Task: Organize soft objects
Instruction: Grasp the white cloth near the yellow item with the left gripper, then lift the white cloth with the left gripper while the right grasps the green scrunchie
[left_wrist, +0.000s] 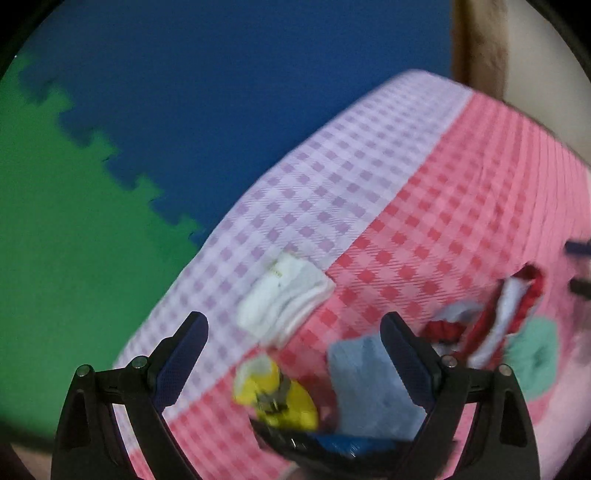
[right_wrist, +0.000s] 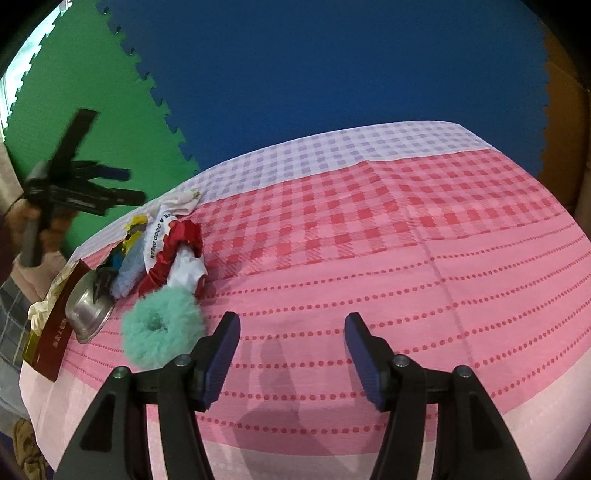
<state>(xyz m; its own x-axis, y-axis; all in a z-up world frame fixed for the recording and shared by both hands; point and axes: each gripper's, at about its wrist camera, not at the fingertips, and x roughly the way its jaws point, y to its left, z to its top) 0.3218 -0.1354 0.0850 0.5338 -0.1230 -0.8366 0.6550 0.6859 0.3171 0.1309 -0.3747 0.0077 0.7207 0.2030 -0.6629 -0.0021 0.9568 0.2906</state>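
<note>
Two grippers: both fingers spread wide, holding nothing.
Left gripper (left_wrist: 293, 336): above white sock (left_wrist: 282, 301), yellow item (left_wrist: 277, 395) and blue cloth (left_wrist: 369, 384) on checked surface (left_wrist: 424, 177); view blurred.
Right gripper (right_wrist: 291, 334): beside teal scrunchie (right_wrist: 160, 332).
Right view only: steel bowl (right_wrist: 86, 310), red booklet (right_wrist: 61, 332), red scrunchie (right_wrist: 177, 243).

Checked cloth table (right_wrist: 406, 258), teal scrunchie (right_wrist: 159, 332), steel bowl (right_wrist: 86, 314), white sock (left_wrist: 284, 299)

Light: soft and even — bright enough.
Left view: blurry all over.
Right view: sharp — edges bend round.
</note>
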